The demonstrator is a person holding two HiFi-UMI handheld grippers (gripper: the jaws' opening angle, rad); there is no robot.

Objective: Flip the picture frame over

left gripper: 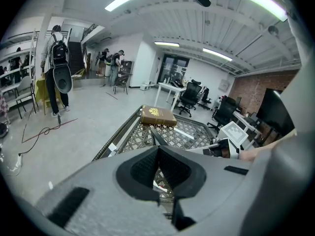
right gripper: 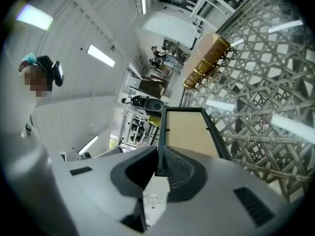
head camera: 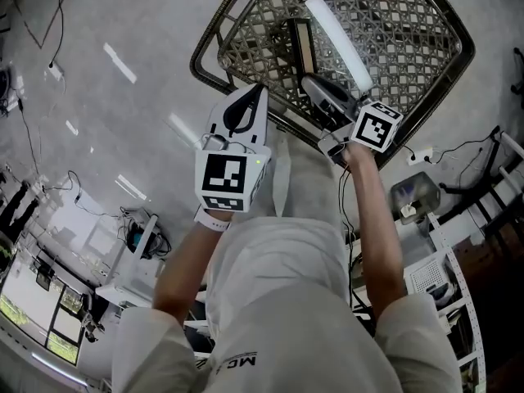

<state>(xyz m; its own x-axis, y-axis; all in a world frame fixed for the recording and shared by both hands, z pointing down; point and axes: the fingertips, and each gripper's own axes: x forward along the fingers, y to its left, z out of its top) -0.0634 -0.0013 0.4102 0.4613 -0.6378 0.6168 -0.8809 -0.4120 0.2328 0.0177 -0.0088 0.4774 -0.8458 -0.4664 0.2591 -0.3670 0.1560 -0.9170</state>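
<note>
1. While the right gripper (head camera: 315, 87) clamps its near rim, the frame (head camera: 300, 43) stands on edge over the table (head camera: 409, 43), with its long axis pointing away from the person.
2. The left gripper (left gripper: 157, 149) has its jaws together, holding nothing.
3. The frame's brown back stretches straight ahead from the pinching jaws.

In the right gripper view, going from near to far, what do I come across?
right tool → picture frame, its edge clamped in that tool → brown book, lying farther off on the woven table
</note>
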